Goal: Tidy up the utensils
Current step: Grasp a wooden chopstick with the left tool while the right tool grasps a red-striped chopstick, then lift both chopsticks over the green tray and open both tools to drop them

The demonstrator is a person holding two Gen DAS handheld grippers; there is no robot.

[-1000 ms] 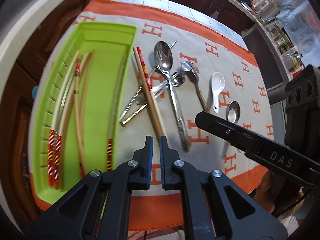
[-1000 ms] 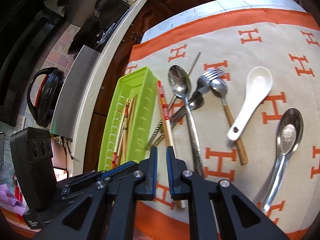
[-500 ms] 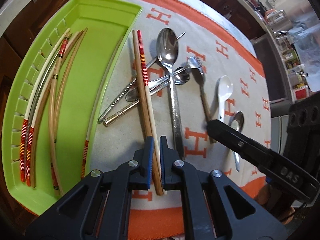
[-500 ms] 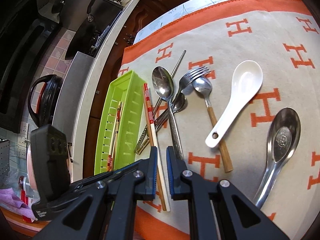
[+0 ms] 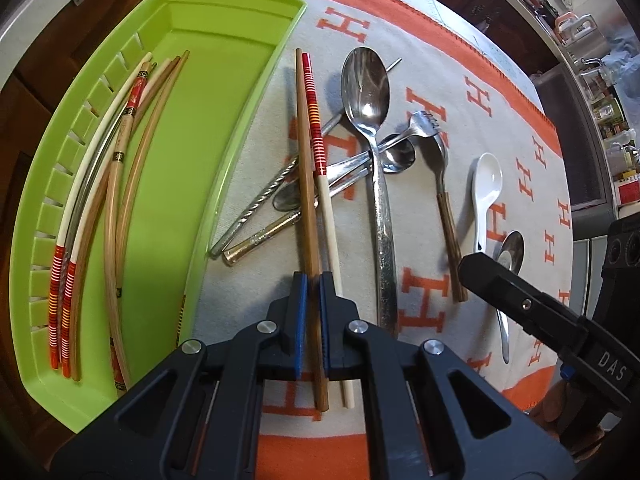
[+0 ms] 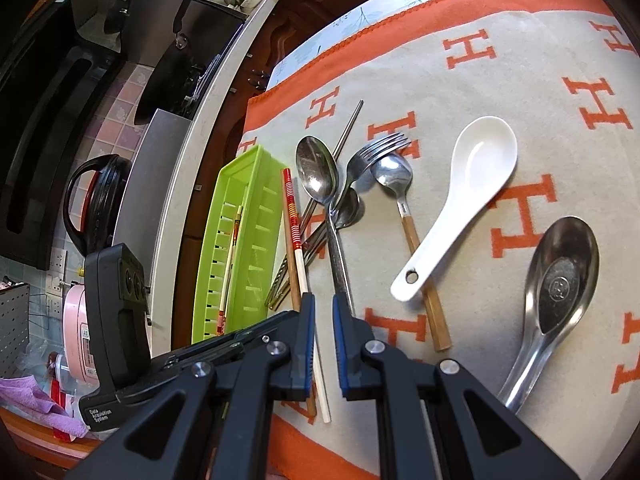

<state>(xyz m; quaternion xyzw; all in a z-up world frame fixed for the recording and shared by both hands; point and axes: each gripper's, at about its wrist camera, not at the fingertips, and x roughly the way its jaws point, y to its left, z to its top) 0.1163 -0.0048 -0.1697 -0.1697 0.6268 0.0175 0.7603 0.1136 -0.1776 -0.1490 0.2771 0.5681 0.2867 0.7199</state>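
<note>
A lime-green tray [image 5: 224, 12] at the left holds several chopsticks [image 5: 120, 168]. Beside it on the cloth lie a brown chopstick [image 5: 305, 168] and a white chopstick with red bands [image 5: 316, 120], both across a heap of metal cutlery [image 5: 280, 204]. My left gripper [image 5: 314, 280] is low over their near ends, and the brown chopstick fills the narrow gap between its blue pads. The white one runs under the right finger. My right gripper [image 6: 323, 300] hovers shut and empty above the same near ends [image 6: 320, 360]. Its tip [image 5: 466, 270] shows to the right in the left wrist view.
On the orange-and-cream cloth [image 6: 520, 80] lie a large steel spoon [image 5: 366, 80], a fork [image 6: 380, 144], a wooden-handled spoon [image 6: 392, 172], a white ceramic spoon [image 6: 480, 160] and a deep steel spoon [image 6: 564, 280]. The counter edge [image 6: 176, 200] and a kitchen floor lie beyond the tray.
My left gripper has moved down and forward along the two loose chopsticks, so the brown one now sits between its pads. The right gripper has drifted slightly closer to the cutlery.
</note>
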